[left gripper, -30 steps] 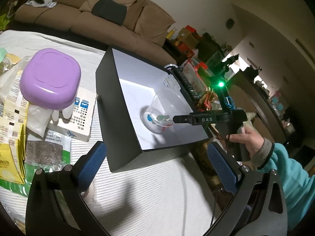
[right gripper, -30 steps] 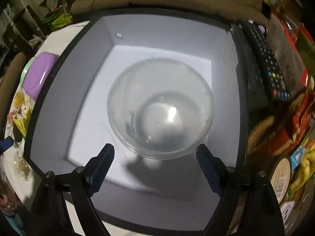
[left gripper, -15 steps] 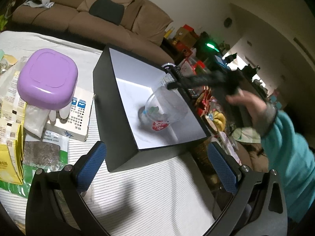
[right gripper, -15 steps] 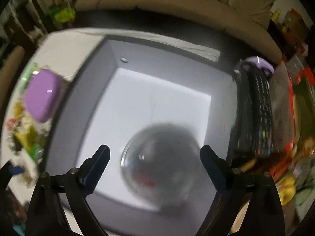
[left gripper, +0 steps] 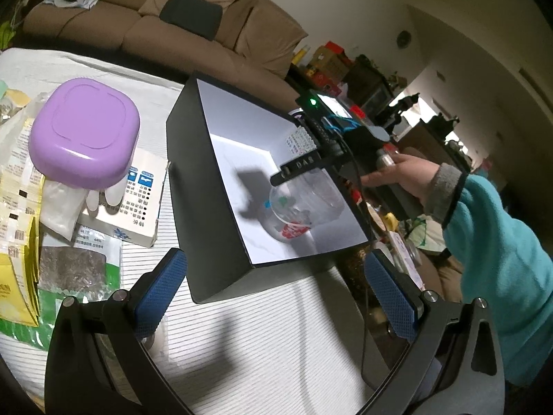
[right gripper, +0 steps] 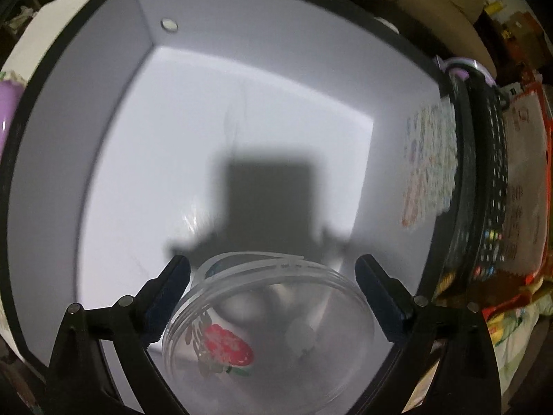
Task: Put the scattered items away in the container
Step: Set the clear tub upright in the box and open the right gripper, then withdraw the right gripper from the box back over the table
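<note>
A white cloth with fine ribbing (left gripper: 262,332) covers the table, and a black box with a pale inner lining (left gripper: 193,186) stands open on it, slightly right of centre. Inside, at the near right part of its floor, a clear plastic cup with a red print (left gripper: 300,207) lies tilted, its mouth turned towards the right wall. The right hand-held gripper (right gripper: 273,294) points steeply down into the box; its jaws are opening, with the cup between them but the blue pads clear of its rim. A hand in a teal sleeve with a grey cuff (left gripper: 404,173) holds that tool from the right. The left hand-held gripper (left gripper: 273,294) hangs low over the near cloth, jaws wide and empty.

Left of the box lie a lilac lidded container (left gripper: 84,131) resting on a white printed carton (left gripper: 138,207), with packets of seeds or grain (left gripper: 72,266) and yellow sachets (left gripper: 13,276) at the left edge. A dark keyboard (right gripper: 490,180) lies just beyond the box's right wall. Behind the table stands a tan sofa (left gripper: 166,27) with a dark cushion, and farther right shelves crowded with boxes against a cream wall.
</note>
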Tool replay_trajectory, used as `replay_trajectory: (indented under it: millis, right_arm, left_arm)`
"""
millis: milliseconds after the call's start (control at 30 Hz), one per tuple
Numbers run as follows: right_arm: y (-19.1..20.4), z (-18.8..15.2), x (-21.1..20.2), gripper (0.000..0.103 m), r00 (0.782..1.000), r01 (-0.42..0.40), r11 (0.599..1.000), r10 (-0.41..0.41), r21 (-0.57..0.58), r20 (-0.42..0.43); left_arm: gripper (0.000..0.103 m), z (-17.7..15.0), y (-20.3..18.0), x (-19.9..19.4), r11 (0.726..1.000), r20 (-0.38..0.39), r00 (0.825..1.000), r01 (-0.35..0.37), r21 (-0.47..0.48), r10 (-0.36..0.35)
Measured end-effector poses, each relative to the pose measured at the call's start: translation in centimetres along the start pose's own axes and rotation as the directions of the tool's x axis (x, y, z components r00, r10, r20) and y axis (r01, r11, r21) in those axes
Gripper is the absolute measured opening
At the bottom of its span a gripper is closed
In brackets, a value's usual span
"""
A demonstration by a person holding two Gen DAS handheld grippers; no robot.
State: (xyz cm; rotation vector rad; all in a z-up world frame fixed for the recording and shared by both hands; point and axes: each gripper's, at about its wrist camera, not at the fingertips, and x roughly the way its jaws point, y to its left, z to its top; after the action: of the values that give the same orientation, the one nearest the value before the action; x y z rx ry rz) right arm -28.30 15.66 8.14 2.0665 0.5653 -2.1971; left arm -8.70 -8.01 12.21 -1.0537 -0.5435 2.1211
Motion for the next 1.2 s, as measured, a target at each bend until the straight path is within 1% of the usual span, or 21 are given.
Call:
replay_trajectory:
  millis: [133, 267, 400, 433, 500, 533, 567, 600, 633, 667, 700, 767, 800, 900, 933, 1000, 1067, 1100, 1167, 1200]
  right_arm:
    - [-0.4, -2.1, 0.4, 0.099, 0.998, 0.001, 1.000, -0.001, -0.004, -0.063]
    - [0.1, -4.4, 1.0, 0.102, 0.994, 0.006, 0.999, -0.011, -0.043, -0.112]
    - [0.0, -5.5, 0.6, 0.103, 0.995, 0.038, 0.998, -0.042, -0.042, -0.086]
    - [-0.1, -5.5, 0.3, 0.103, 0.996, 0.056, 0.998, -0.058, -0.042, -0.066]
    - [0.1, -5.5, -1.3, 0.103, 0.994, 0.112, 0.992, -0.111, -0.054, 0.022]
    - [0.2, -5.7, -2.4, 0.103, 0.987, 0.148, 0.988, -0.144, -0.052, 0.072]
    - [0.4, -6.0, -3.8, 0.103, 0.976, 0.179, 0.983, -0.171, -0.044, 0.135]
    - [0.6, -6.4, -5.4, 0.103, 0.965, 0.182, 0.983, -0.172, -0.035, 0.198]
    - [0.8, -7.1, -6.8, 0.103, 0.956, 0.159, 0.987, -0.148, -0.023, 0.252]
    - [1.2, -7.9, -8.4, 0.103, 0.943, 0.120, 0.993, -0.111, -0.010, 0.313]
    - [1.6, -8.9, -10.0, 0.103, 0.926, 0.071, 0.997, -0.064, -0.004, 0.372]
    - [3.1, -11.0, -12.0, 0.103, 0.887, -0.022, 1.000, 0.028, -0.019, 0.460]
    - [4.1, -12.1, -12.9, 0.103, 0.862, -0.066, 0.997, 0.074, -0.035, 0.501]
    - [6.9, -13.5, -14.4, 0.103, 0.803, -0.174, 0.981, 0.189, -0.082, 0.565]
    - [7.7, -13.4, -14.6, 0.103, 0.784, -0.211, 0.972, 0.230, -0.101, 0.576]
    - [10.1, -14.7, -14.8, 0.103, 0.736, -0.284, 0.948, 0.310, -0.141, 0.602]
    - [12.6, -16.7, -14.9, 0.103, 0.690, -0.331, 0.926, 0.369, -0.182, 0.623]
    - [13.9, -17.7, -14.9, 0.103, 0.667, -0.341, 0.919, 0.385, -0.198, 0.638]
    - [16.4, -19.5, -14.7, 0.103, 0.636, -0.335, 0.917, 0.391, -0.219, 0.666]
    - [17.7, -20.5, -14.2, 0.103, 0.630, -0.318, 0.921, 0.383, -0.227, 0.676]
  left_arm:
    - [0.103, -0.2, -0.6, -0.1, 1.000, -0.002, 1.000, 0.005, 0.020, -0.005]
    - [0.103, -0.2, -1.0, -0.3, 1.000, -0.001, 1.000, 0.011, 0.025, -0.011]
    - [0.103, -0.2, -1.0, -0.7, 1.000, 0.003, 1.000, 0.010, 0.027, -0.010]
    - [0.103, -0.1, -0.9, -0.9, 1.000, 0.006, 1.000, 0.010, 0.027, -0.010]
    - [0.103, 0.1, -0.7, -1.6, 1.000, 0.019, 1.000, 0.000, 0.031, -0.001]
    - [0.103, 0.2, -0.5, -2.2, 0.999, 0.028, 1.000, -0.009, 0.034, 0.008]
    - [0.103, 0.3, -0.3, -2.9, 0.999, 0.040, 0.999, -0.019, 0.036, 0.018]
    - [0.103, 0.5, 0.0, -3.5, 0.999, 0.051, 0.998, -0.028, 0.034, 0.026]
    - [0.103, 0.6, 0.5, -4.4, 0.999, 0.065, 0.997, -0.037, 0.025, 0.035]
    - [0.103, 0.7, 1.0, -5.2, 0.999, 0.078, 0.996, -0.045, 0.014, 0.044]
    - [0.103, 0.7, 1.5, -6.0, 0.999, 0.089, 0.995, -0.053, 0.003, 0.053]
    - [0.103, 0.6, 2.6, -7.8, 0.997, 0.112, 0.990, -0.081, -0.019, 0.083]
    - [0.103, 0.5, 3.3, -8.7, 0.995, 0.120, 0.988, -0.096, -0.030, 0.098]
    - [0.103, 0.0, 5.0, -11.3, 0.987, 0.136, 0.978, -0.148, -0.059, 0.155]
    - [0.103, -0.3, 5.6, -12.1, 0.985, 0.144, 0.975, -0.162, -0.066, 0.170]
    - [0.103, -1.1, 6.5, -13.7, 0.978, 0.156, 0.967, -0.191, -0.082, 0.201]
    - [0.103, -2.1, 7.5, -15.1, 0.969, 0.150, 0.959, -0.228, -0.094, 0.240]
    - [0.103, -2.6, 7.8, -15.7, 0.965, 0.146, 0.955, -0.245, -0.094, 0.257]
    - [0.103, -3.9, 8.5, -16.8, 0.952, 0.139, 0.943, -0.292, -0.093, 0.303]
    - [0.103, -4.4, 8.8, -17.2, 0.946, 0.133, 0.938, -0.311, -0.093, 0.321]
